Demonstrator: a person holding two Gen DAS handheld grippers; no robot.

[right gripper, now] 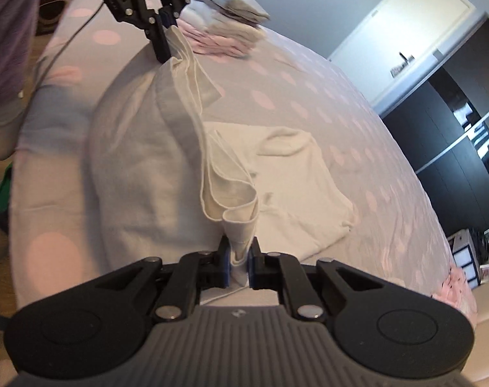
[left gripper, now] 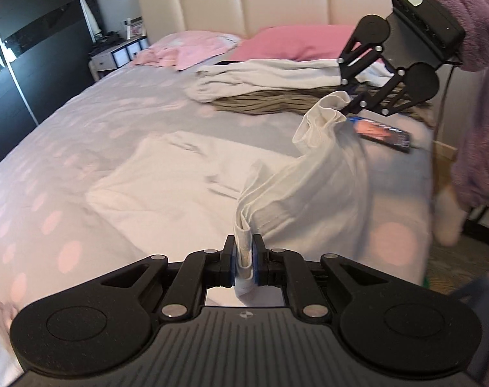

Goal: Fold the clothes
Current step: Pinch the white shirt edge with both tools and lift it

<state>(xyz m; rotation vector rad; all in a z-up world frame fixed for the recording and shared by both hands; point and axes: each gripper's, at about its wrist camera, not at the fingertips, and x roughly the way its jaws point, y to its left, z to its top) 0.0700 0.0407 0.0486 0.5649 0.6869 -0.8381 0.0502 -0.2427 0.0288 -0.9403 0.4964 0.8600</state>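
- Left gripper's fingers [left gripper: 259,251] pinch a bunched edge of the white garment [left gripper: 308,187].
- Right gripper [right gripper: 239,266] clamps another edge, both lifted.
- The rest lies flat on the dotted bed [left gripper: 67,135], folded clothes [left gripper: 260,87] far behind.

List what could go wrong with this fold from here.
1. The left gripper and right gripper each pinch only a thin bunched edge of the white garment; a tug could pull it free of the jaws.
2. The lifted edge hangs slack and rippled between them, so it may land creased.
3. The lower part lies on the bed; dragging could shift it out of line.
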